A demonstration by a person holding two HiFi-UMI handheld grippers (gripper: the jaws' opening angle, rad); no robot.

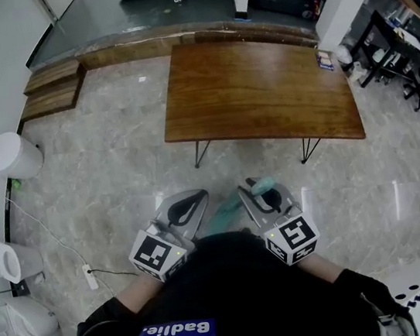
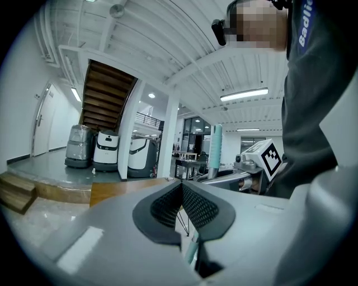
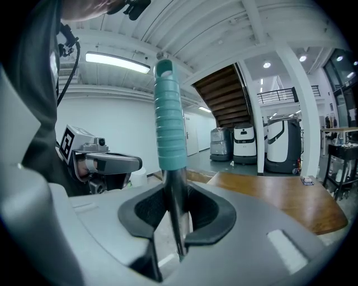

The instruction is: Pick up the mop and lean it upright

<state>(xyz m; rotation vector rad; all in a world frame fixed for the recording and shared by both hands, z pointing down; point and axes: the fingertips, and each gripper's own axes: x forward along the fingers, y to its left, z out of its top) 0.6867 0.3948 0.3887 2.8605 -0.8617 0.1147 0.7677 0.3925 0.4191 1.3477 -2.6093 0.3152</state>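
Clamping the teal-gripped metal mop handle, the right hand-held gripper holds it upright; the left hand-held gripper, jaws together, hangs alongside.

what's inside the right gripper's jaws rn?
The mop pole, upright, clamped in the right gripper; its teal grip rises above. The lower pole and mop head are covered by the gripper body.

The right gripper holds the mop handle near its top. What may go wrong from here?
1. Only the right gripper clamps the mop handle, on its smooth metal shaft; it might slide or swing.
2. The left gripper is shut and empty, so it gives no support.
3. The table stands close ahead; a swing could hit it.
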